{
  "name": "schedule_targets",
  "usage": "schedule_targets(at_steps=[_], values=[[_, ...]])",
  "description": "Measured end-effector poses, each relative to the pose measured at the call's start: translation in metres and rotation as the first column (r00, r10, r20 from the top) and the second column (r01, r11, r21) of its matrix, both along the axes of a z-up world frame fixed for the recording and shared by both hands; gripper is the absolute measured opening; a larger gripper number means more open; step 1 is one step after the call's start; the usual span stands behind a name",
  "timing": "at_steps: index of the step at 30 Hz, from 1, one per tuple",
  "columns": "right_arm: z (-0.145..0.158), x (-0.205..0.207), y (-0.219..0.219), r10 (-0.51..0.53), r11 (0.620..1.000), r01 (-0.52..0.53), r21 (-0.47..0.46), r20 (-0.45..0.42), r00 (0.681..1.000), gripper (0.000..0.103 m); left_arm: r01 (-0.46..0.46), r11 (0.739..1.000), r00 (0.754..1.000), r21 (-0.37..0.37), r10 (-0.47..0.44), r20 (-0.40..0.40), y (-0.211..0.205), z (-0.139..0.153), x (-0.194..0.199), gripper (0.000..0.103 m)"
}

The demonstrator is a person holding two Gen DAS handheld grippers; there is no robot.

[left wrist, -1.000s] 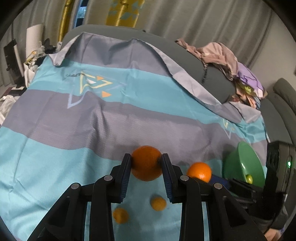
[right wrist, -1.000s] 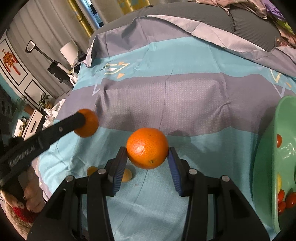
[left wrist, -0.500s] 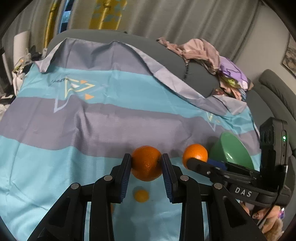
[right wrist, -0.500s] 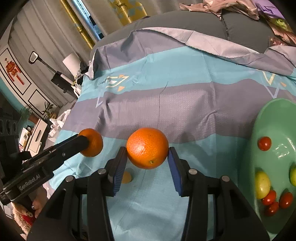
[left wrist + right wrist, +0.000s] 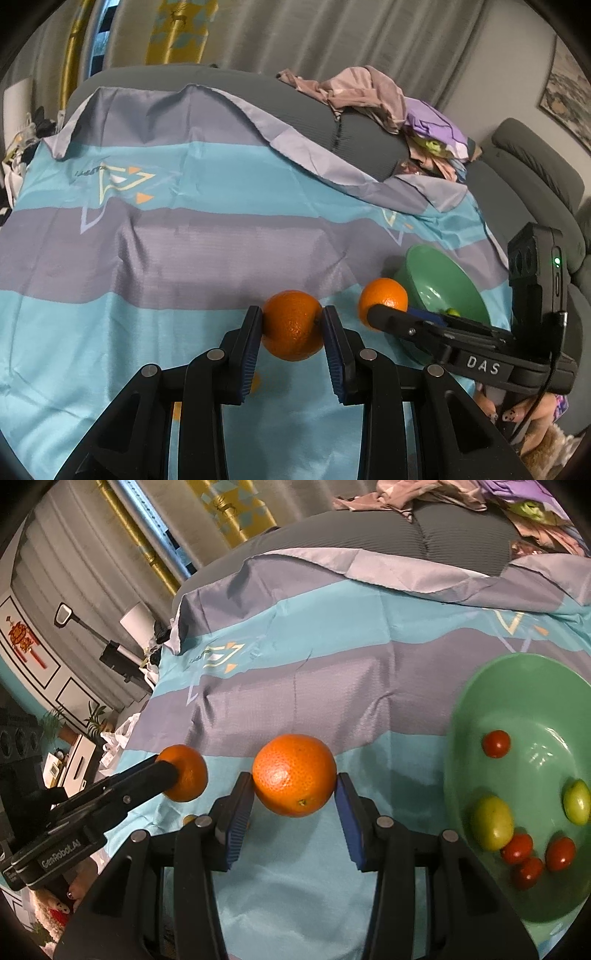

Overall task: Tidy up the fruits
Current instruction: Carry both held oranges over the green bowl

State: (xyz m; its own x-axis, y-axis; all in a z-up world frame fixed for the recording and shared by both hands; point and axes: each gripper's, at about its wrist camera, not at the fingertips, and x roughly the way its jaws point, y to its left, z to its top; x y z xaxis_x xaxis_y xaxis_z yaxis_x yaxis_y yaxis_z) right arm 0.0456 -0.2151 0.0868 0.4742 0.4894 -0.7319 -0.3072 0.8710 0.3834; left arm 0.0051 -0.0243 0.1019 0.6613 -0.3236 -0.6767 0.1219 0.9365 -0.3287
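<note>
The left hand-held gripper (image 5: 291,334) holds an orange (image 5: 291,325) tight between its two blue pads (image 5: 334,347), up in the air above a cloth (image 5: 184,258) with blue and grey stripes. Next to it, on the right side, the right hand-held gripper (image 5: 384,314) comes in from the side and holds a second orange (image 5: 382,299). It has the letters DAS on it and a little green light. Just behind that orange sits a green bowl (image 5: 443,280), with something small and green-yellow inside. Under the left gripper, bits of small orange fruit (image 5: 255,382) peek out on the cloth. Far back, a pile of clothes (image 5: 388,107) lies on a grey sofa (image 5: 332,125).
</note>
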Motion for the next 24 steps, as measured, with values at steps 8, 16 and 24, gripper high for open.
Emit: schedule_targets(at_steps=[8, 16, 24], values=[[0.009, -0.005, -0.014, -0.015, 1.0, 0.014, 0.017, 0.025, 1.0, 0.046, 0.042, 0.999, 0.999, -0.01, -0.041, 0.028, -0.017, 0.008, -0.004, 0.032], [0.024, -0.011, -0.034, -0.037, 0.998, 0.034, 0.052, 0.065, 0.997, 0.046, 0.077, 0.997, 0.995, -0.007, -0.076, 0.059, -0.036, 0.019, -0.003, 0.032], [0.032, -0.012, -0.06, -0.076, 0.994, 0.068, 0.087, 0.083, 0.994, 0.046, 0.113, 0.994, 0.99, -0.006, -0.112, 0.091, -0.064, 0.031, 0.009, 0.032]])
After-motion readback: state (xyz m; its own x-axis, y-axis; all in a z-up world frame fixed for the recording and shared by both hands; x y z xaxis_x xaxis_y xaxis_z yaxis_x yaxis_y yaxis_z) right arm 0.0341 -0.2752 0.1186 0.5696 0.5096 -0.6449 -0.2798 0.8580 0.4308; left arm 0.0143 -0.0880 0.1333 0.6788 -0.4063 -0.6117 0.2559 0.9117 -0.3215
